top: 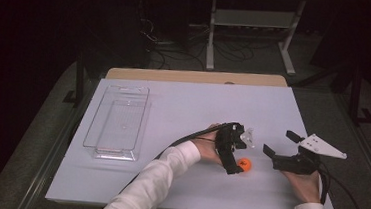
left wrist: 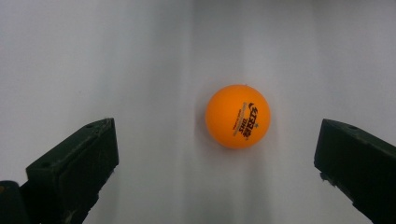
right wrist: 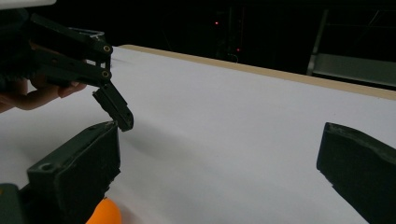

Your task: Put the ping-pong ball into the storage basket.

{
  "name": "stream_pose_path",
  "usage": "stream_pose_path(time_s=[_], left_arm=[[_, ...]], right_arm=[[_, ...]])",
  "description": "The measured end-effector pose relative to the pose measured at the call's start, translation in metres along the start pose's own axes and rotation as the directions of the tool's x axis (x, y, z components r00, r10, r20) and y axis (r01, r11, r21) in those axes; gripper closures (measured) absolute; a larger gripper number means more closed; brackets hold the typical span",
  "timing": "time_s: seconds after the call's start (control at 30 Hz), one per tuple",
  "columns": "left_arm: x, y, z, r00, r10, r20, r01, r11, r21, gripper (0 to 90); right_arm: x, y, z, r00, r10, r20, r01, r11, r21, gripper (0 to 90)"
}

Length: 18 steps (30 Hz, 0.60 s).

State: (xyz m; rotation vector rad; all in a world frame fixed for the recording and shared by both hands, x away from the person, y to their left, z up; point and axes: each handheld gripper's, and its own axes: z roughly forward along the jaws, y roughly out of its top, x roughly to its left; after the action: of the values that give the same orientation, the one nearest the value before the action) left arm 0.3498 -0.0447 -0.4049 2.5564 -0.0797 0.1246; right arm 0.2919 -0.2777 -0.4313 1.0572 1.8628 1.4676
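So far little looks done: the white table (top: 182, 114) carries a clear tray (top: 118, 122) at nine o'clock, empty. The left gripper (top: 241, 159) hangs spread over the orange ball (left wrist: 238, 116), not touching; the right gripper (top: 280, 143) waits spread at three o'clock. Grasping and carrying remain

The ball (top: 244, 164) lies on the surface (top: 183, 104), right of centre and toward the near edge. The left hand-held gripper (top: 237, 156) hangs over it, jaws either side without touching. The right hand-held gripper (top: 280, 144) sits just right of the ball. A tray (top: 116, 124) rests well apart at the left.
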Motion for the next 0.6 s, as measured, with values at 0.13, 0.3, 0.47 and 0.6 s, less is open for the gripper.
stream_pose_path(time_s=[0.13, 0.3, 0.47, 0.6], left_arm=[[-0.001, 0.0, 0.005, 1.0, 0.0, 0.007, 0.0, 1.0, 0.004, 0.0], [-0.001, 0.002, 0.01, 0.9999, 0.004, 0.012, -0.004, 0.9999, -0.012, 0.0], [-0.002, 0.003, 0.016, 0.9997, 0.005, 0.023, -0.004, 0.9999, -0.013, 0.0], [-0.003, 0.003, 0.019, 0.9996, 0.01, 0.027, -0.009, 0.9999, -0.014, 0.0]], right_arm=[[0.0, 0.0, 0.0, 1.0, -0.001, -0.001, 0.001, 1.0, 0.001, 0.0], [0.0, 0.0, 0.0, 1.0, 0.0, 0.001, 0.0, 1.0, 0.0, 0.0], [-0.001, -0.001, -0.001, 1.0, 0.001, 0.002, -0.001, 1.0, 0.002, 0.0], [-0.001, -0.001, -0.001, 1.0, 0.003, 0.002, -0.003, 1.0, 0.002, 0.0]])
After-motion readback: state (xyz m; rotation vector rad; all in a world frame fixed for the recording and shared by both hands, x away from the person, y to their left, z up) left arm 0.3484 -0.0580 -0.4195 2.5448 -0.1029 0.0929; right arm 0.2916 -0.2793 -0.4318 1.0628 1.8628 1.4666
